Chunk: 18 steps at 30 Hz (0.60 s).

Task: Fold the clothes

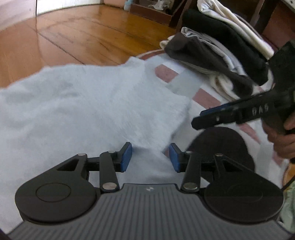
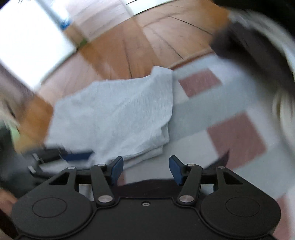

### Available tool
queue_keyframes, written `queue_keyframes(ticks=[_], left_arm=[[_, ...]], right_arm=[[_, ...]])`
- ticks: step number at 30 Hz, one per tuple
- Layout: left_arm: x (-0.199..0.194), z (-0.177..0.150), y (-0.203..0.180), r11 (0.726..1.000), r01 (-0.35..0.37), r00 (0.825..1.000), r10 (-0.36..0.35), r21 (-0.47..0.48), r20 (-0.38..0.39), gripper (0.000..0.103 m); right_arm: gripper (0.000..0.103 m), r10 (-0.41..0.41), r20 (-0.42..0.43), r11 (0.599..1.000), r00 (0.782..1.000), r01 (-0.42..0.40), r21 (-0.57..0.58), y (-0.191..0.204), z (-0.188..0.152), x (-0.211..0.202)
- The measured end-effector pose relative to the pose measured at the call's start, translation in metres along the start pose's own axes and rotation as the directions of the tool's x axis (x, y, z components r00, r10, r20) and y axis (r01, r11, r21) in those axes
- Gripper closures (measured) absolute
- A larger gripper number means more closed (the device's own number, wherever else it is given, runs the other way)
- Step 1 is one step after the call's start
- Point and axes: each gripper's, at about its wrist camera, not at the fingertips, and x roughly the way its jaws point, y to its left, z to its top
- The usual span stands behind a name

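Observation:
A pale blue fluffy cloth [image 1: 88, 103] lies folded in layers on a checked mat, also seen in the right wrist view as a folded stack [image 2: 118, 114]. My left gripper [image 1: 150, 157] hovers open over the cloth's near edge, nothing between its blue pads. My right gripper [image 2: 145, 169] is open too, just off the cloth's near right corner, above the mat. In the left wrist view the right gripper [image 1: 201, 120] comes in from the right, held by a hand [image 1: 282, 136]. The right wrist view is motion-blurred.
A pile of dark, white and cream clothes [image 1: 221, 48] sits at the back right on the red, grey and white checked mat [image 1: 186, 83]. Wooden floor [image 1: 73, 37] stretches beyond the mat. Dark furniture legs [image 1: 258, 14] stand behind the pile.

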Motion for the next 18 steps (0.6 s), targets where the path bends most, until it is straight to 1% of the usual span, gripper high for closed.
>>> queue_keyframes(ticks=[2,5,7,8,9,10,12,13,15,16,17,18], left_arm=[[-0.001,-0.001,0.001,1.0,0.006,1.0,-0.006,-0.012,0.004,0.059],[0.002,0.002,0.002,0.999,0.02,1.0,-0.019,-0.033,0.008,0.059],[0.001,0.002,0.005,0.998,0.032,0.999,-0.032,-0.047,0.01,0.059],[0.001,0.002,0.007,0.998,0.039,0.999,-0.039,-0.056,0.011,0.059],[0.0,0.003,0.009,0.997,0.046,0.999,-0.045,-0.068,0.015,0.059],[-0.001,0.003,0.011,0.995,0.053,0.998,-0.052,-0.08,0.02,0.059],[-0.004,0.005,0.017,0.993,0.051,0.998,-0.048,-0.104,0.03,0.059],[-0.005,0.006,0.021,0.992,0.049,0.998,-0.045,-0.116,0.034,0.059],[-0.017,0.001,0.04,0.978,0.059,0.997,-0.046,-0.201,0.068,0.059],[-0.023,-0.001,0.05,0.967,0.066,0.995,-0.046,-0.245,0.086,0.059],[-0.029,-0.003,0.06,0.954,0.074,0.993,-0.045,-0.29,0.105,0.059],[-0.036,-0.006,0.07,0.939,0.082,0.992,-0.043,-0.333,0.123,0.059]], right_arm=[[0.04,0.072,0.027,0.985,0.997,-0.075,0.156,-0.013,-0.005,0.007],[0.039,0.142,0.068,0.932,0.987,-0.157,0.326,-0.019,-0.004,0.026],[0.039,0.132,0.102,0.921,0.986,-0.16,0.354,-0.013,-0.005,0.036],[0.04,0.113,0.115,0.923,0.987,-0.147,0.356,-0.008,-0.005,0.039],[0.04,0.088,0.133,0.925,0.987,-0.131,0.357,-0.002,-0.005,0.042],[0.043,0.045,0.157,0.932,0.987,-0.098,0.348,0.005,-0.005,0.045],[0.067,-0.069,0.187,0.952,0.98,0.009,0.306,0.022,-0.003,0.051],[0.087,-0.116,0.204,0.961,0.972,0.057,0.272,0.032,-0.002,0.054],[0.091,-0.158,0.25,0.983,0.955,0.127,0.133,0.059,-0.002,0.052],[0.091,-0.156,0.289,0.988,0.944,0.151,0.04,0.077,-0.003,0.048],[0.091,-0.149,0.326,0.982,0.934,0.178,-0.061,0.095,-0.005,0.044],[0.091,-0.133,0.353,0.96,0.926,0.209,-0.188,0.116,-0.009,0.039]])
